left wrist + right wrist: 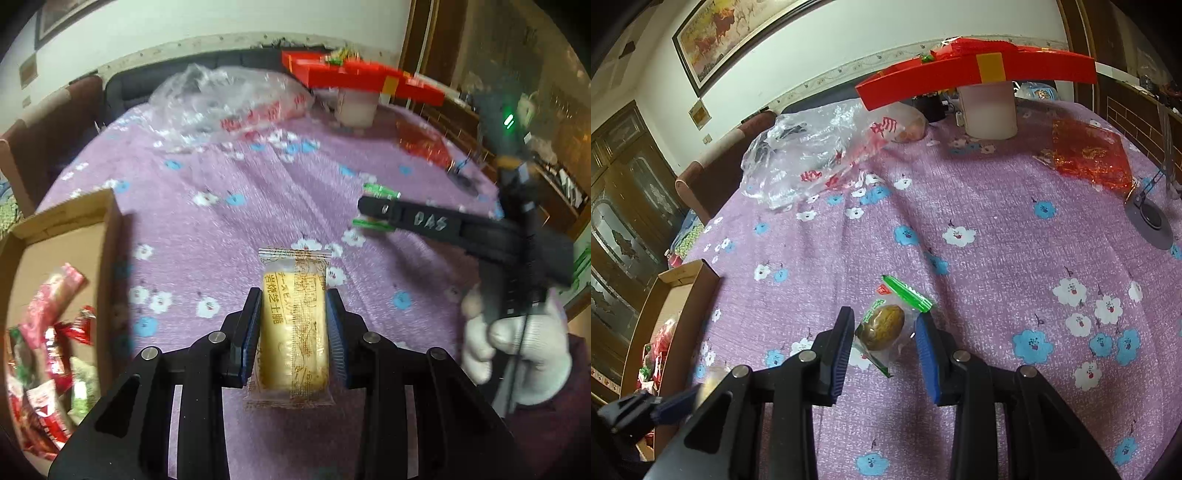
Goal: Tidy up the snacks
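Clamped between the blue pads of the left gripper (293,317) is a long yellow cake bar in a clear printed wrapper (293,325), lifted above the purple flowered tablecloth (229,177) to the right of the open brown cardboard box (55,236), which already holds red and green packets. The right gripper (884,334) is closed on a small brown egg-shaped snack in a clear, green-edged wrapper (884,325), farther right of that box. This looks like the carrying step: next, probably, each snack swings left over the box (its near wall stands up) before release.
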Motion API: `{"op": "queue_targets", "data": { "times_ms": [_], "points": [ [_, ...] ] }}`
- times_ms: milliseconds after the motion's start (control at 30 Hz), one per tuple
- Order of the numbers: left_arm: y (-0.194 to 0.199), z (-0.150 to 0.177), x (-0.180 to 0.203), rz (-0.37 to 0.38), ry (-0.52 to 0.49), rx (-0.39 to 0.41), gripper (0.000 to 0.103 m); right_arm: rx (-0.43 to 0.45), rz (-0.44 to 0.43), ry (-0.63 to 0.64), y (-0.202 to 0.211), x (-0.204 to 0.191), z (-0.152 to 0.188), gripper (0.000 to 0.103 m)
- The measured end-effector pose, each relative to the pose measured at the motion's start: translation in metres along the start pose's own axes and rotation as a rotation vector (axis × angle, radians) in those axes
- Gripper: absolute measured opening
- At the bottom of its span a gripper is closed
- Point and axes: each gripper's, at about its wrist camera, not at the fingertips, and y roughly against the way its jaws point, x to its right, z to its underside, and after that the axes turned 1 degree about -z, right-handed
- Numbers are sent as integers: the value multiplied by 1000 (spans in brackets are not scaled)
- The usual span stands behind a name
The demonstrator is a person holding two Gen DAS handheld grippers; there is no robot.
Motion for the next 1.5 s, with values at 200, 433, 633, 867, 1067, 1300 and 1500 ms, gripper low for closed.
{"op": "queue_targets", "data": {
  "times_ms": [200, 433, 633, 867, 1067, 1300, 1500],
  "points": [
    [40, 2, -16, -5, 39, 76, 33, 22, 4, 10, 3, -6, 4, 37],
    [80, 14, -56, -47, 108, 147, 33, 92, 24, 92, 21, -34, 16, 37],
    [98, 28, -90, -111, 157, 183, 33, 68, -16, 163, 40, -72, 35, 37],
    [114, 44, -121, -178, 199, 218, 33, 49, -90, 228, 51, -125, 33, 37],
    [115, 54, -145, -193, 247, 207, 33, 28, -131, 271, 47, -163, 34, 37],
    [115, 62, -165, -196, 281, 199, 33, 0, -158, 340, 40, -201, 41, 37],
    [114, 67, -177, -199, 298, 189, 33, -19, -174, 384, 31, -228, 45, 37]
  ]
}}
